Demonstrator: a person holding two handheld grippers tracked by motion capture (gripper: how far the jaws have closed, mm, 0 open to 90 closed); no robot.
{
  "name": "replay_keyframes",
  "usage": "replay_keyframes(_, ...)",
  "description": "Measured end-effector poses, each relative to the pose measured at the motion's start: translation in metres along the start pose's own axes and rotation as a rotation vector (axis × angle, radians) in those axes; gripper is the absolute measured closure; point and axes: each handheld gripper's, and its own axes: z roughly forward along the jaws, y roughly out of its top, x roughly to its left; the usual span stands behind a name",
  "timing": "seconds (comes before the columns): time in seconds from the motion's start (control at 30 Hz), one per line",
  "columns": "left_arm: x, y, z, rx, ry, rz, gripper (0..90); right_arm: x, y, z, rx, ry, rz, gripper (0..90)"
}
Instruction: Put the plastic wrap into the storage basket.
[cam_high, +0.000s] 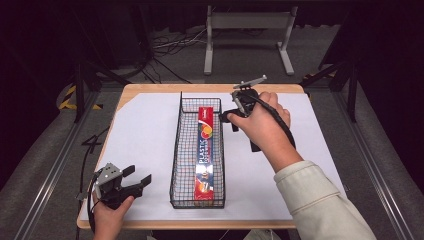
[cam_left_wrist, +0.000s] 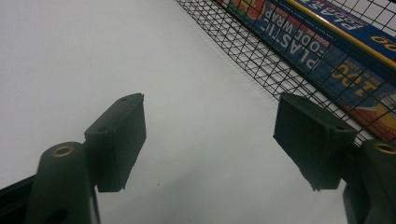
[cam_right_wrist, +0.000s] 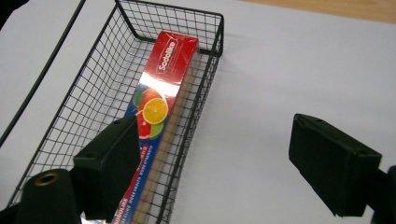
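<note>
Plastic wrap box (cam_high: 207, 152) lies lengthwise inside the black wire basket (cam_high: 176, 150) at the middle of the white-covered table (cam_high: 145, 130), leaning along the basket's right wall. Just right of the basket's far end, the right gripper (cam_high: 231, 120) hovers with jaws spread wide, nothing between them. Well apart, near the table's front left corner, the left gripper (cam_high: 142, 179) sits open and empty too.

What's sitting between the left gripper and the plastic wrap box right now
Between the left gripper and the plastic wrap box lie bare white table cover and the wire basket wall, clearest in the high view.
</note>
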Motion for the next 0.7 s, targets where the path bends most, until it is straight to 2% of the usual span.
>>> replay_keyframes(0.3, 0.000, -0.001, -0.003, 0.002, 0.011, -0.002, 25.7, -0.039, -0.018, -0.018, -0.106, 0.028, -0.104, 17.0)
replay_keyframes(0.33, 0.000, -0.001, -0.003, 0.002, 0.011, -0.002, 25.7, -0.039, -0.018, -0.018, -0.106, 0.028, -0.104, 17.0)
replay_keyframes(0.4, 0.000, -0.002, -0.004, -0.002, 0.014, -0.004, 25.7, -0.050, -0.023, -0.023, -0.133, 0.034, -0.114, 16.6)
replay_keyframes(0.5, 0.001, -0.002, -0.005, 0.000, 0.015, -0.006, 25.7, -0.061, -0.028, -0.028, -0.148, 0.052, -0.139, 16.1)
replay_keyframes(0.7, 0.001, -0.003, -0.007, 0.002, 0.022, -0.005, 25.7, -0.080, -0.042, -0.040, -0.229, 0.090, -0.213, 15.8)
